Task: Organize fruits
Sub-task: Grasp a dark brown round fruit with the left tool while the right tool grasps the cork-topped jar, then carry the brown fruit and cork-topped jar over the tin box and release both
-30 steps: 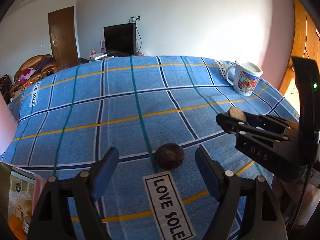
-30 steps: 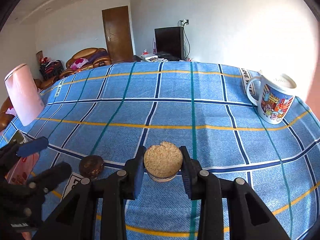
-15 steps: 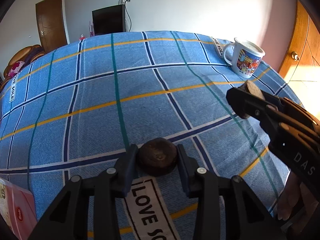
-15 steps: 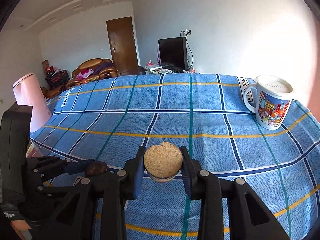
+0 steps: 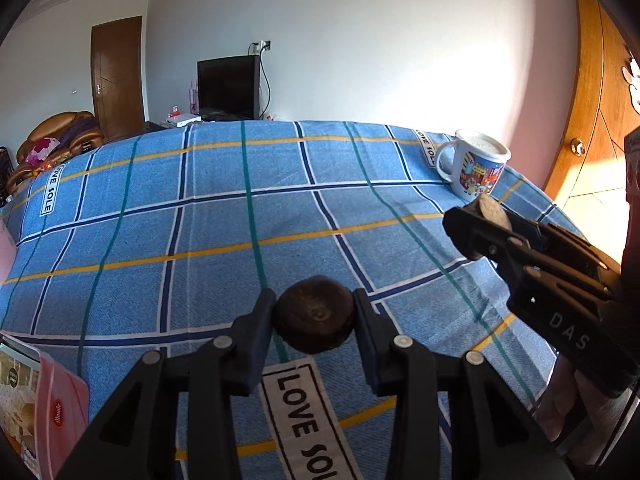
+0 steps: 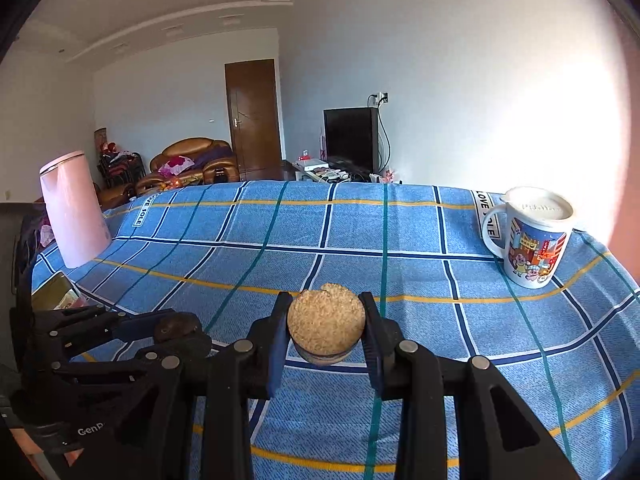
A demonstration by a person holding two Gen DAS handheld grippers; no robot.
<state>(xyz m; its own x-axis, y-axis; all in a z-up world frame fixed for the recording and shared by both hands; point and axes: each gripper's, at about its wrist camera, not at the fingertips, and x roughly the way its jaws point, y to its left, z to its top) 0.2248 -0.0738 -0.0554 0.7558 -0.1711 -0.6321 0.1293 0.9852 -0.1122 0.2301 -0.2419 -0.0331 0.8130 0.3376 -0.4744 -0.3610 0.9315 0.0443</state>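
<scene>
Left claw point(image 5: 314, 314) pinches a dark brown fruit point(image 5: 314, 314) at lower centre; right claw point(image 6: 325, 326) pinches a tan fruit point(image 6: 325, 322) above the bench point(image 6: 400, 232)

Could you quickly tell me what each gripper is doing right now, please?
Left gripper: closed on the dark brown fruit.
Right gripper: closed on the tan speckled fruit.

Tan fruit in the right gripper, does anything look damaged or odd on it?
Yes. The tan fruit held in the right gripper has a small notch missing from its top edge, like a chip or bite.
</scene>
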